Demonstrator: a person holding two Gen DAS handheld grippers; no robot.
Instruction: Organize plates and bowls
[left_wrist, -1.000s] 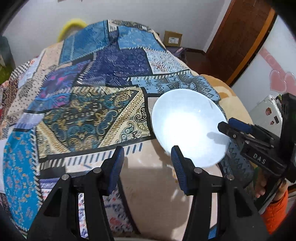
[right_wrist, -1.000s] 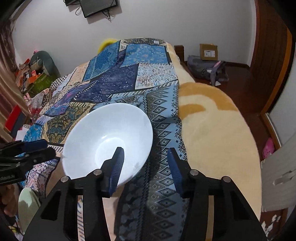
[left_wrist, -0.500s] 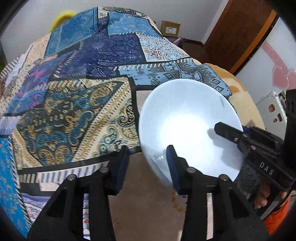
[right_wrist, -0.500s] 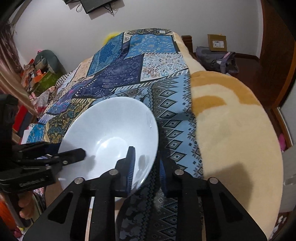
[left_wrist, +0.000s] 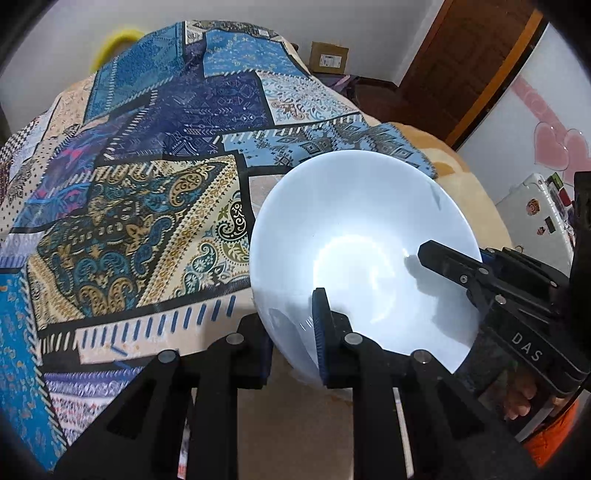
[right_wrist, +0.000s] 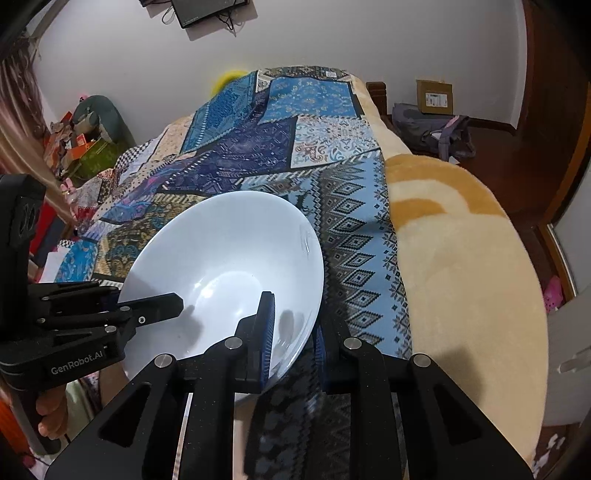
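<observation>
Patchwork bedspread (left_wrist: 155, 206); cardboard box (right_wrist: 434, 96); backpack (right_wrist: 432, 134).

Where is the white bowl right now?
The bowl sits over the patchwork bedspread, clamped at opposite rims by the left gripper and the right gripper.

Premises are presenting as a home bedroom. A bed (right_wrist: 461, 280) is lying under a patchwork cover (left_wrist: 155, 177) and a fleece blanket (right_wrist: 469, 295). A screen (right_wrist: 207, 9) is hanging on the wall, a backpack (right_wrist: 432, 134) is sitting on the wooden floor, and clutter (right_wrist: 74, 140) is piling up in one corner.
</observation>
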